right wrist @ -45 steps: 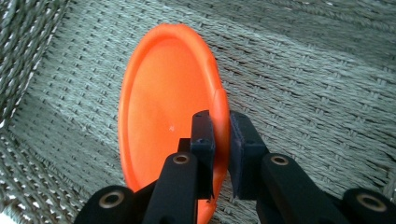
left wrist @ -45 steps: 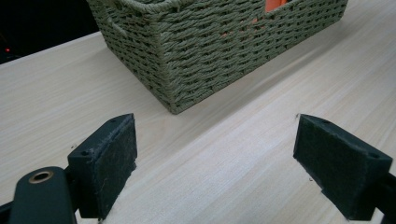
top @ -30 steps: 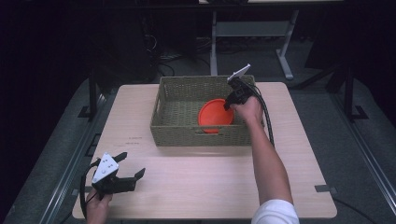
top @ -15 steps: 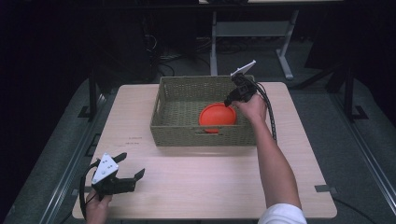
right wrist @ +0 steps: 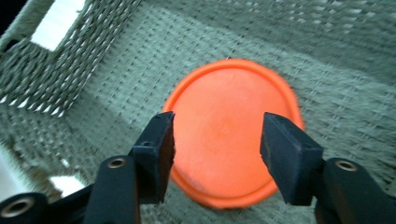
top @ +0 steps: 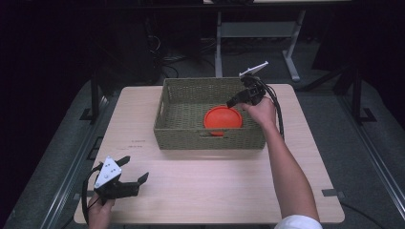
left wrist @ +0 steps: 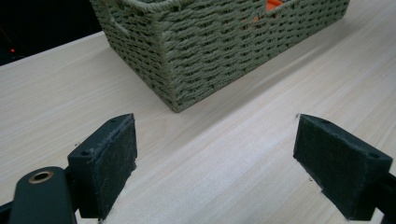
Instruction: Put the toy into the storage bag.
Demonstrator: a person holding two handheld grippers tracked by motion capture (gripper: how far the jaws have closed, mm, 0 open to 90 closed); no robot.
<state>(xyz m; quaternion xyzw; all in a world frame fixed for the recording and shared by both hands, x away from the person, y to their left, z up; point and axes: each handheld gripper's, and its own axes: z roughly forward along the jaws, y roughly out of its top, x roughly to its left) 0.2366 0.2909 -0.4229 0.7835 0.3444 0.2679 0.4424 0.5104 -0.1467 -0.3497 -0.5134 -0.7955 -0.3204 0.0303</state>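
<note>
An orange round disc lies flat on the floor of the woven olive basket at the table's middle. My right gripper hovers over the basket's right side, just above the disc, open with nothing between its fingers. In the right gripper view its jaws stand apart above the disc, with the basket's weave around it. My left gripper rests low at the table's near left corner, open and empty. In the left gripper view its pads frame bare wood, facing the basket's corner.
The light wooden table has free surface in front of the basket and on both sides. A cable trails from the right gripper over the basket's right rim. A grey metal stand rises behind the table on the dark floor.
The right gripper has lifted slightly up and to the right, off the orange disc, which now lies flatter in the basket. The left gripper has stayed in place.
</note>
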